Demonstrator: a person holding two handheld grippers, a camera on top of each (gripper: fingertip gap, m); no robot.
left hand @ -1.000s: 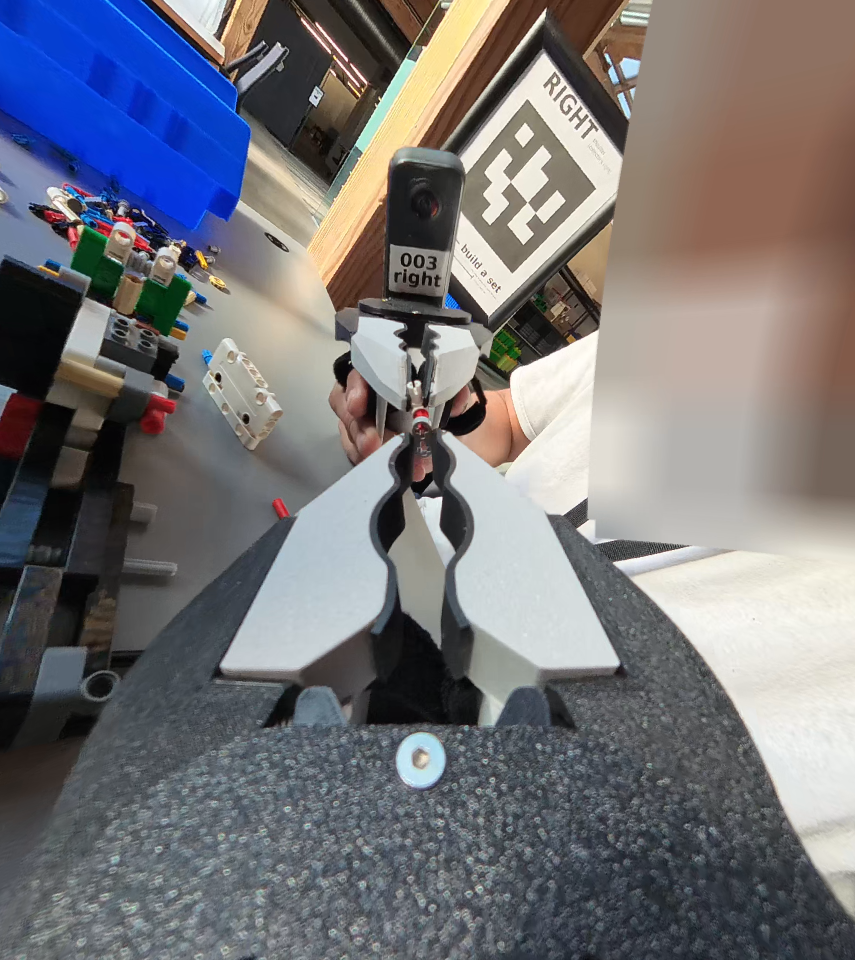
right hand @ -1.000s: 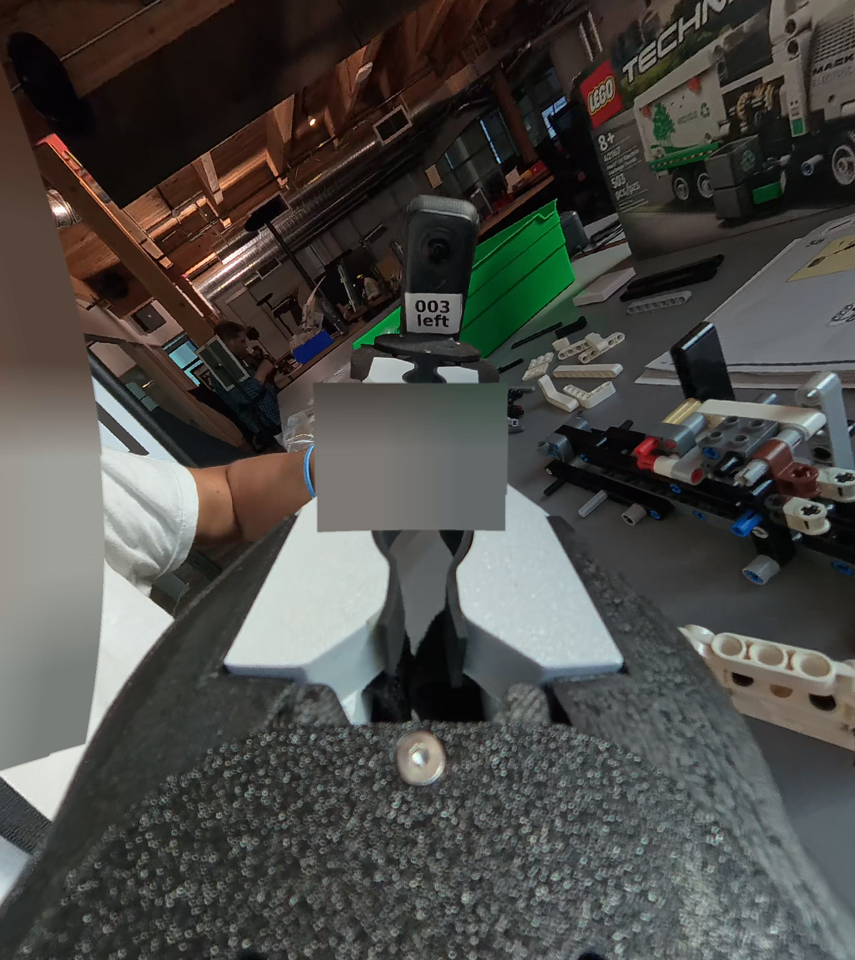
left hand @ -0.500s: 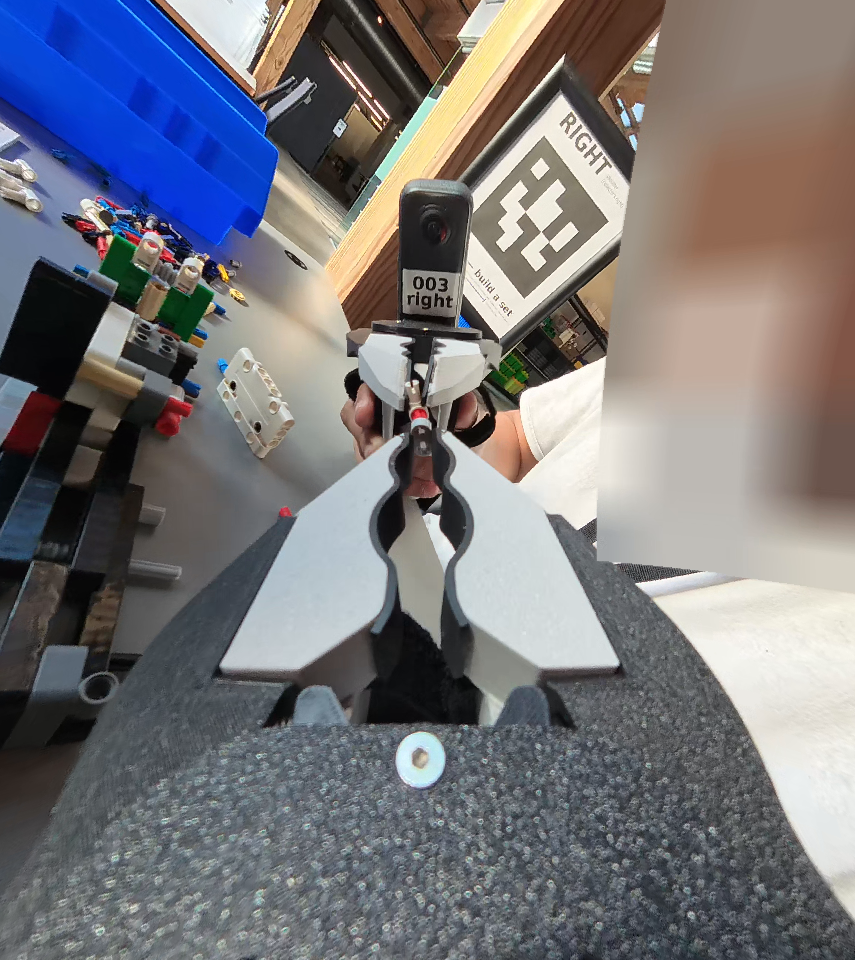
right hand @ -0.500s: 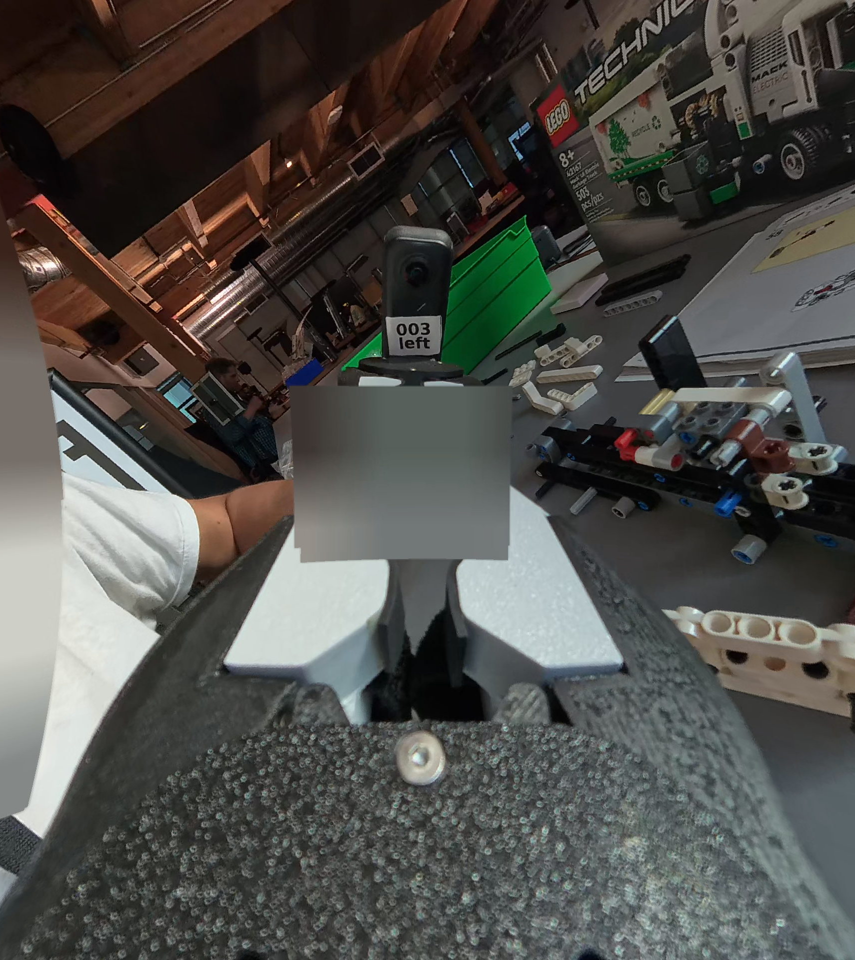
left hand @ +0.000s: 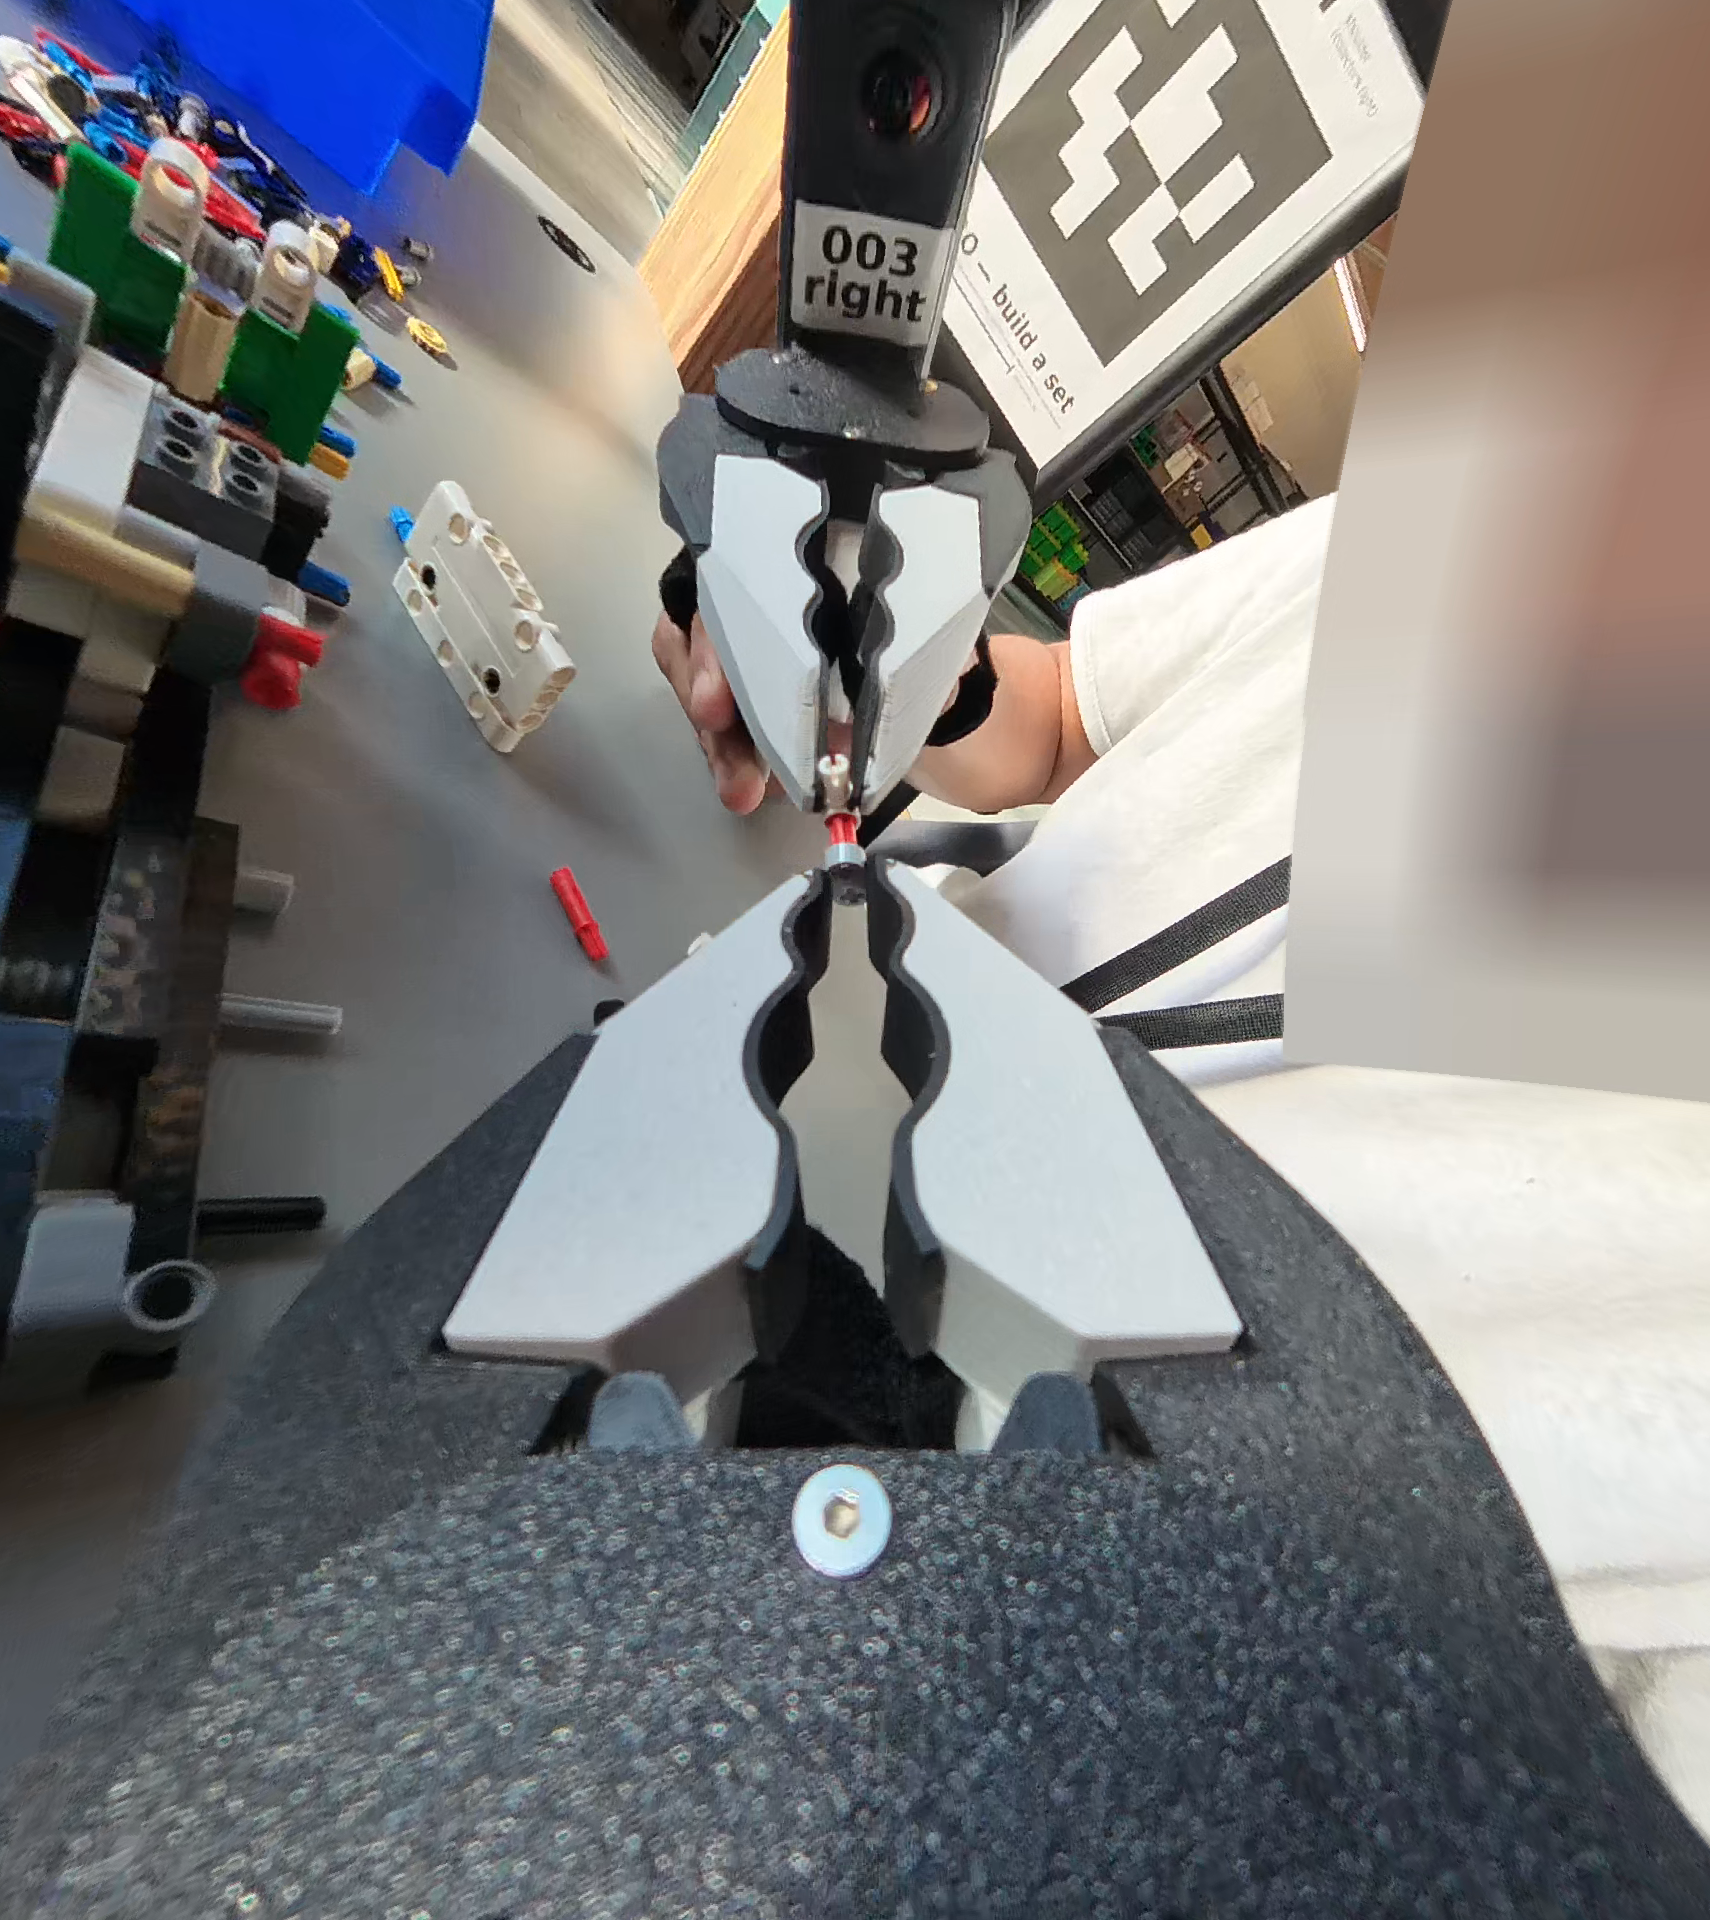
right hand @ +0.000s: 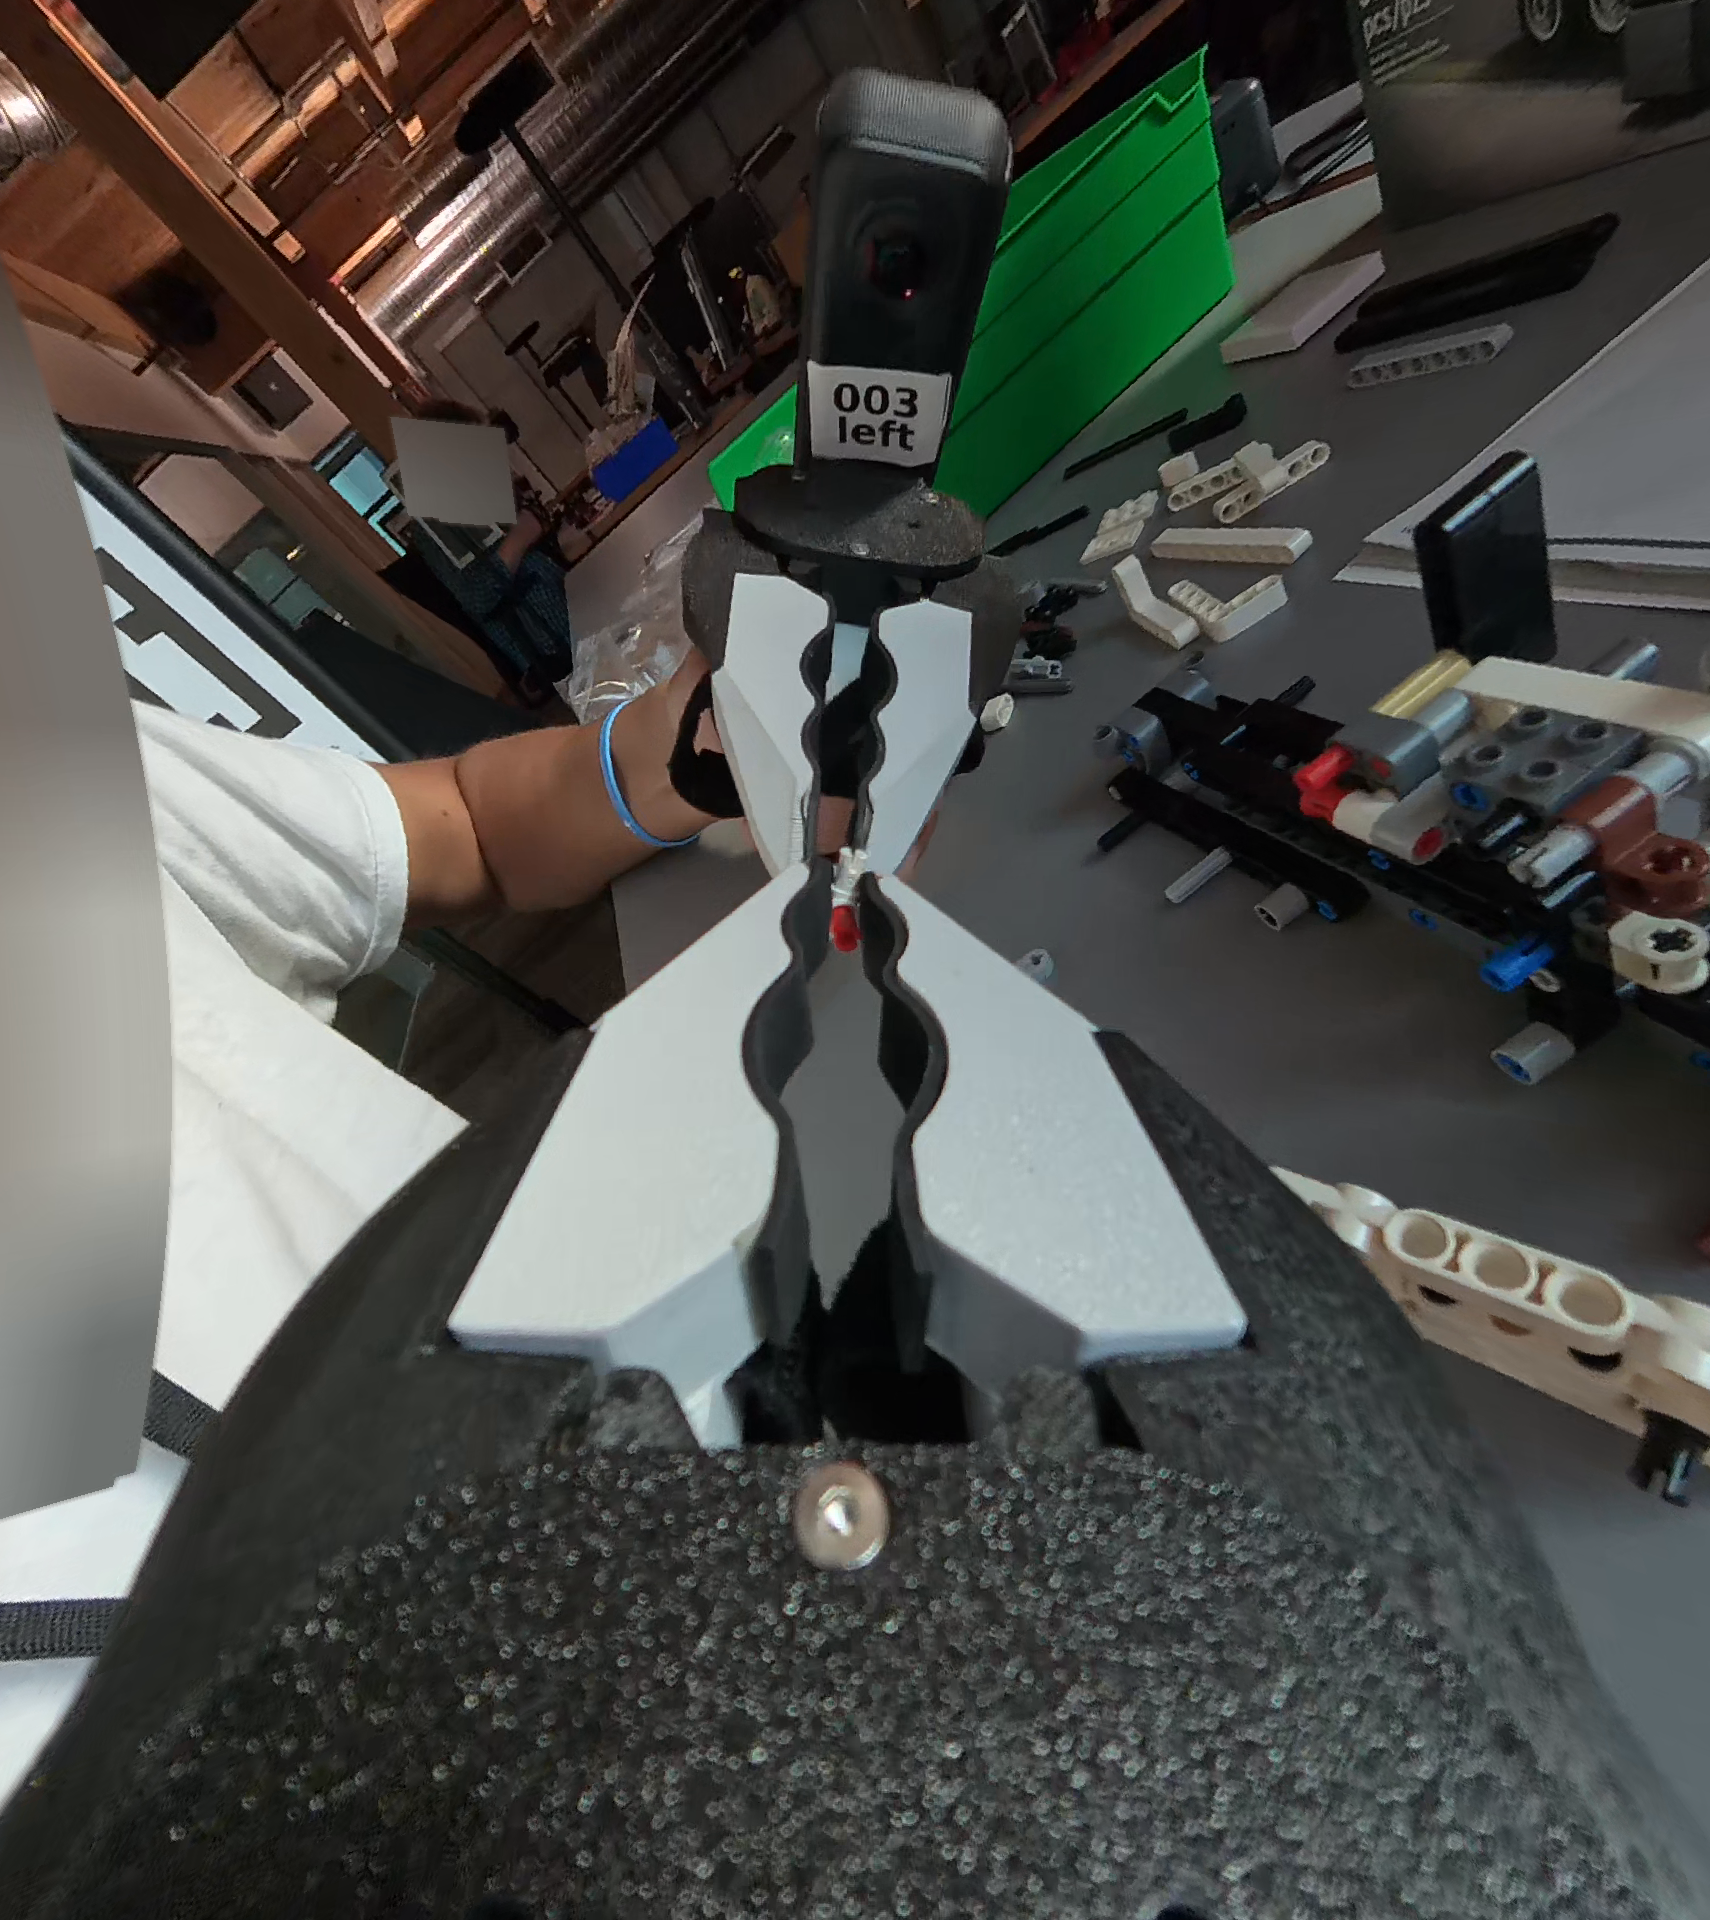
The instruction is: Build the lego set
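Red pin: in the air between both tool tips, above the grey table.
Right gripper: clenched on the pin's pale end.
Left gripper: clenched on a small grey ring at the pin's other end.
Risk: slight misalignment could pop the tiny part loose onto the table.

Straight ahead of the left hand-held gripper, a small white paper label with two short lines of dark print is stuck on the black plastic camera standing on the right hand-held gripper. Behind that camera and to its right stands a black-framed white sign bearing a black-and-white square-pattern marker and lines of small print along its edges. Ahead of the right hand-held gripper, a like white label sits on the left one's black camera. Far beyond, to the upper right, a dark cardboard box on the surface shows pale print, cut off.
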